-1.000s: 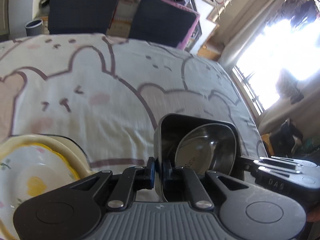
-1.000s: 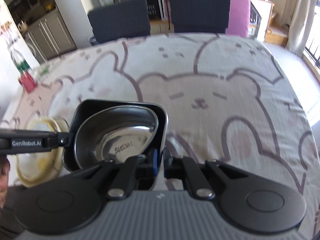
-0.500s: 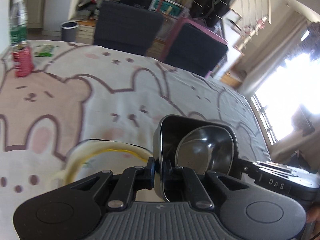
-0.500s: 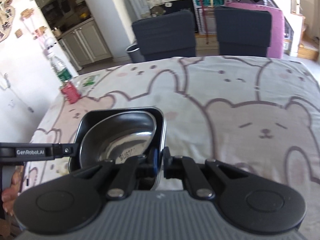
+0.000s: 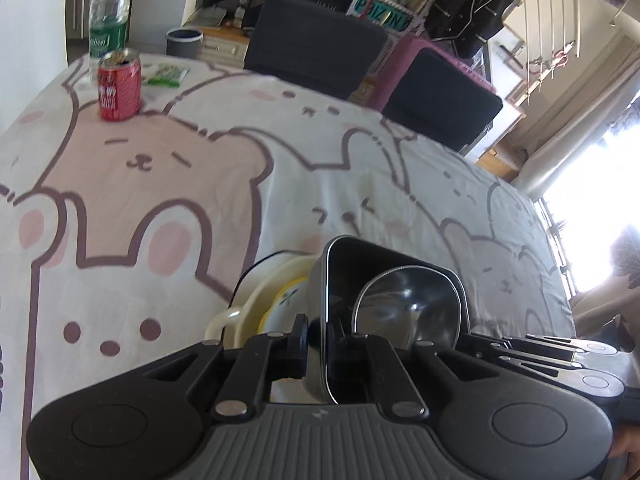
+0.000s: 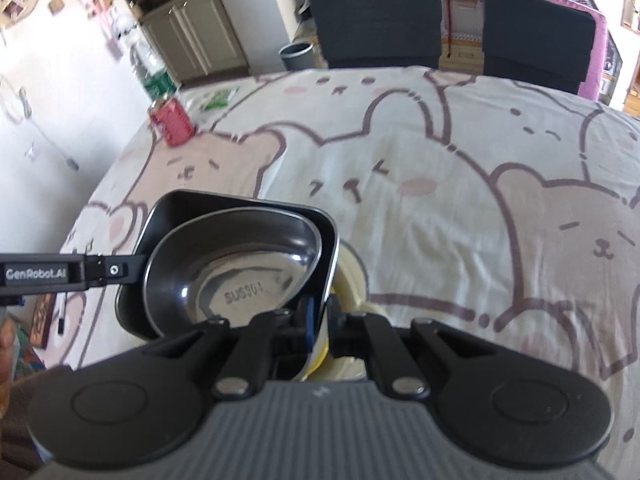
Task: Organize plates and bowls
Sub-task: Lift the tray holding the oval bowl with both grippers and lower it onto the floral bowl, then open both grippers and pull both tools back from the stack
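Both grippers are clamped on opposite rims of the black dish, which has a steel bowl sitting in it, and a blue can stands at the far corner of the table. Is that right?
Not quite: the can is red, not blue, as the left wrist view shows. The rest holds: the left gripper and right gripper clamp opposite rims of the black dish, with the steel bowl in it.

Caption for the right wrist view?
Both grippers carry a black tray holding a steel dish over a cream plate.

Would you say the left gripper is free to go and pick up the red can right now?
Probably not: the left gripper is shut on the rim of the black dish it shares with the right gripper. The cloth toward the red can looks clear.
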